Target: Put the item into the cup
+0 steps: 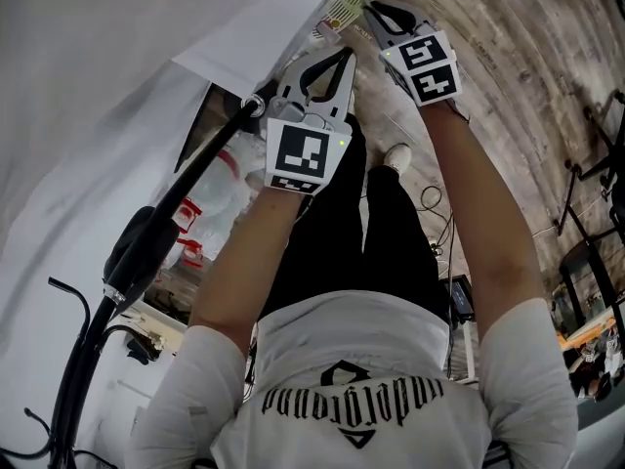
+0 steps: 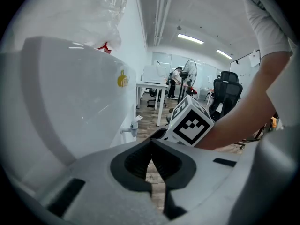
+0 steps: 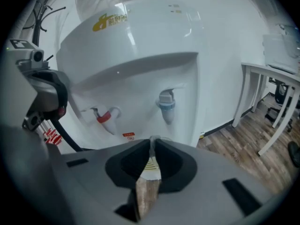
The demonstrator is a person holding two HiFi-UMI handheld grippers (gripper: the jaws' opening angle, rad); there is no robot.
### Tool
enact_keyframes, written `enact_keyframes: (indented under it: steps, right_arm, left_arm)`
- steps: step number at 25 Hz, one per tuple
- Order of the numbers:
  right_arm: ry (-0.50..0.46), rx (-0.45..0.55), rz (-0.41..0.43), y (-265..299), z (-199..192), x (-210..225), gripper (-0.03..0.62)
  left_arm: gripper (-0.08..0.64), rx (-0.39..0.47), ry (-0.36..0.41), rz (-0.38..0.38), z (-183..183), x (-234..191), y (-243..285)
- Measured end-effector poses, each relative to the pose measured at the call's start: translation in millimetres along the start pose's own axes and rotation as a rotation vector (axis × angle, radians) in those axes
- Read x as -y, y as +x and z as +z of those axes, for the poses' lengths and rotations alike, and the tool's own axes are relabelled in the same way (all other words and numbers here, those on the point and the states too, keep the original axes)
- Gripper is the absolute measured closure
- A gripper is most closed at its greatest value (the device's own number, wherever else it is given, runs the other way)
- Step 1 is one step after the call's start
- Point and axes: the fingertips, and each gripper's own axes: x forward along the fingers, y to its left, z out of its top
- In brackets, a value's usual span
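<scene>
Wood-plank floor (image 3: 243, 144) lies beneath a white plastic water dispenser (image 3: 140, 55). Right tool (image 3: 152, 143) pinches a thin, pale, yellow-striped packet (image 3: 152, 165); left tool (image 2: 151, 146) has its jaws together, empty. No cup shows: hold that pinch firm until one sits directly below.

Water cooler (image 3: 154, 41): white, with a yellow mark (image 3: 108, 20) near the top.
One tap (image 3: 104, 117): red.
Other tap (image 3: 166, 106): pale blue.
Cup (image 3: 151, 165): white with thin yellow-green stripes.
Left gripper (image 2: 151, 150): grey with black pads.
Right gripper (image 3: 153, 146): grey with black pads too.
Cube (image 1: 305, 154) on each gripper: white with black squares.
Floor (image 1: 508, 57): brown wood planks with grey streaks.
Shirt (image 1: 361, 360): white with black print.
Trousers (image 1: 342, 233): black.
Shoe (image 1: 395, 156): white.
Office chair (image 2: 228, 86): black.
Table (image 2: 152, 85): white.
</scene>
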Motion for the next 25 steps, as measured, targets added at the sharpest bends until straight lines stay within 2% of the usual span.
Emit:
enact_keyframes:
  steps: [6,9,11,13,19,25]
  right_arm:
    - [-0.003,-0.033,0.002,20,-6,5,0.538]
    - [0.001,-0.044,0.003,26,-8,7,0.507]
    - [0.007,-0.053,0.0,28,-9,8,0.464]
    - [0.015,-0.054,-0.002,26,-10,7,0.457]
    - [0.015,-0.056,-0.002,13,-16,0,0.453]
    - [0.007,-0.033,-0.008,-25,-11,-15,0.453]
  left_arm:
    - [0.552,-0.003,-0.014,-0.006,-5,1,2]
    - [0.552,0.0,-0.018,-0.002,-6,-2,1]
    - [0.554,-0.001,-0.021,-0.004,-8,-1,0]
    - [0.552,-0.002,-0.019,-0.009,-9,0,-1]
    - [0.552,0.001,-0.018,-0.005,-7,0,-5]
    - [0.552,0.026,-0.001,0.0,14,9,-21]
